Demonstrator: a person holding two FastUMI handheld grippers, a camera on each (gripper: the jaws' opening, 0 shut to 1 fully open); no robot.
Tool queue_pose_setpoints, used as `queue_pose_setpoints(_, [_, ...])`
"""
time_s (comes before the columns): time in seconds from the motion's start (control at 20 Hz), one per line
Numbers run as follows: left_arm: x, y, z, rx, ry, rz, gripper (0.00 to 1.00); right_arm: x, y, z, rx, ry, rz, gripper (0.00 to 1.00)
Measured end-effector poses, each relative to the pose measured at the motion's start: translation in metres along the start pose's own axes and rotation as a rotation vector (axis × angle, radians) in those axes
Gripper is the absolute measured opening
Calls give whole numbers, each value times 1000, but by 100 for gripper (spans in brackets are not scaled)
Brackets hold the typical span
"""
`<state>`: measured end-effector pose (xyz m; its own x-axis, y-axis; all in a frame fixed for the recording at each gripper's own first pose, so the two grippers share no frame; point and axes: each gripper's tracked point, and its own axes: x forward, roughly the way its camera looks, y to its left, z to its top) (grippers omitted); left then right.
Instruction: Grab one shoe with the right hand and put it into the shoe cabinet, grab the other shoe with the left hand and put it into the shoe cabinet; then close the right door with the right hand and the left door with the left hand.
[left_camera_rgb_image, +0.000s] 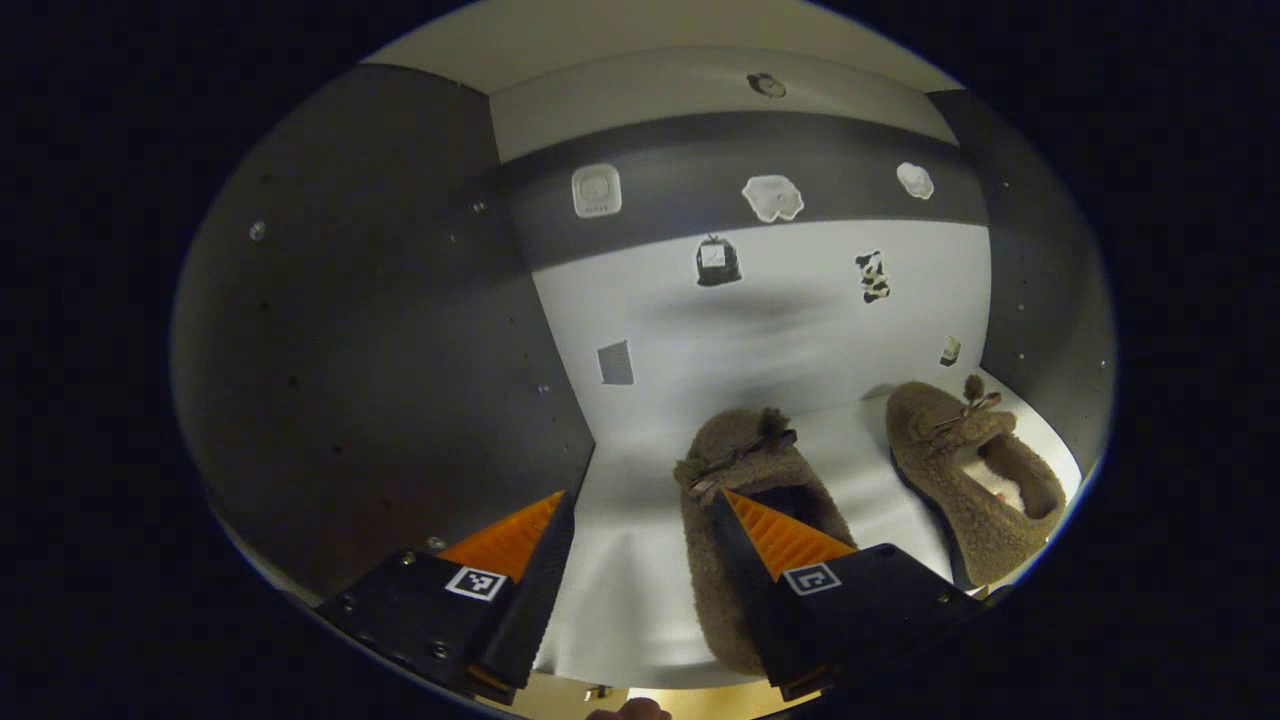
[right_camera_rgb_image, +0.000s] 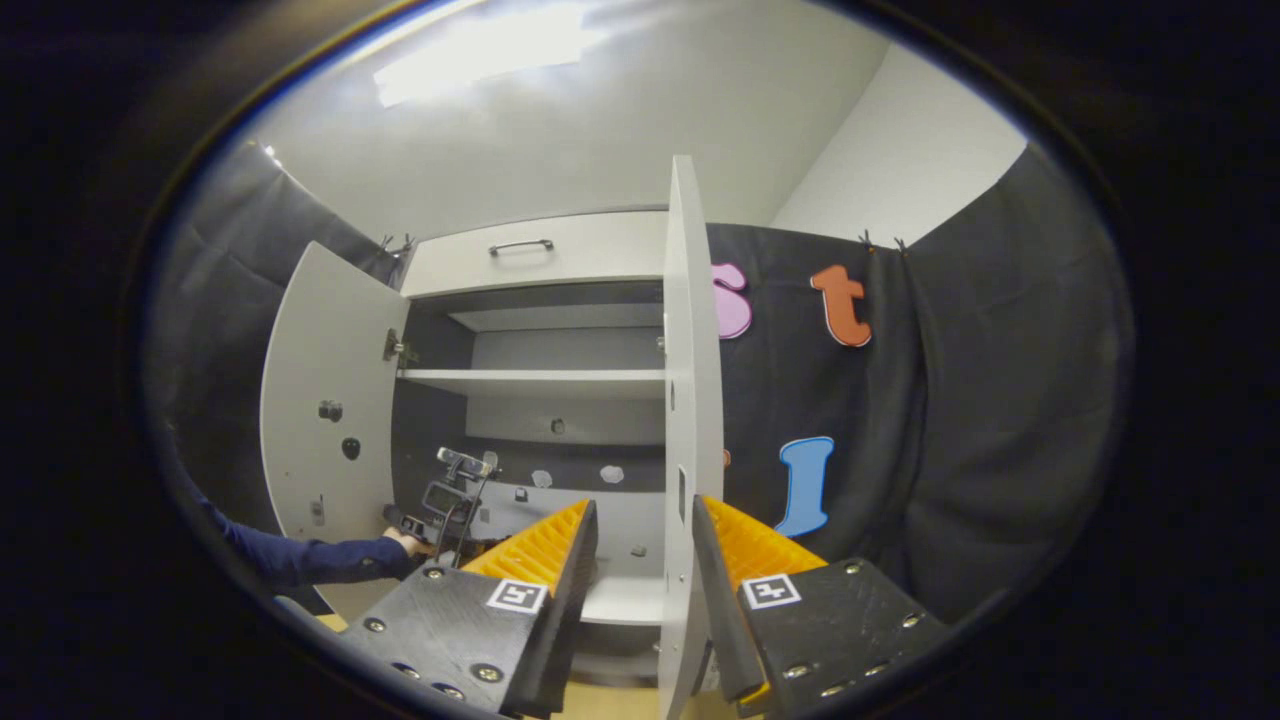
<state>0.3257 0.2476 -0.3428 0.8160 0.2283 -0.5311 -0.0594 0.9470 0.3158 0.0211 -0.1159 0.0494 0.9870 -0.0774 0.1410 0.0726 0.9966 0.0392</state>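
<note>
Inside, the left gripper (left_camera_rgb_image: 640, 520) is sitting with its fingers spread and gripping nothing, low over the cabinet floor (left_camera_rgb_image: 620, 580). One brown shoe (left_camera_rgb_image: 745, 500) is lying just ahead of its right finger, partly behind it; the other shoe (left_camera_rgb_image: 965, 480) is resting further right, near the side wall. Meanwhile the right gripper (right_camera_rgb_image: 645, 530) is hanging outside with its fingers apart, the open right door (right_camera_rgb_image: 685, 400) standing edge-on between them, contact unclear. Far left of it, the left door (right_camera_rgb_image: 325, 400) is swung open, a sleeve (right_camera_rgb_image: 300, 558) reaching inside.
</note>
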Motion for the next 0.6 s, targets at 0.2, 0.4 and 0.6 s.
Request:
queue_pose_setpoints(0.2, [-37, 10, 31, 45, -87, -2, 84, -1, 1, -3, -2, 4, 4, 53])
queue_pose_setpoints(0.4, [-81, 7, 54, 12, -177, -41, 84, -5, -6, -3, 6, 6, -16, 53])
queue_pose_setpoints(0.6, [-123, -5, 68, -34, -247, -100, 84, -17, -28, 12, -9, -36, -87, 53])
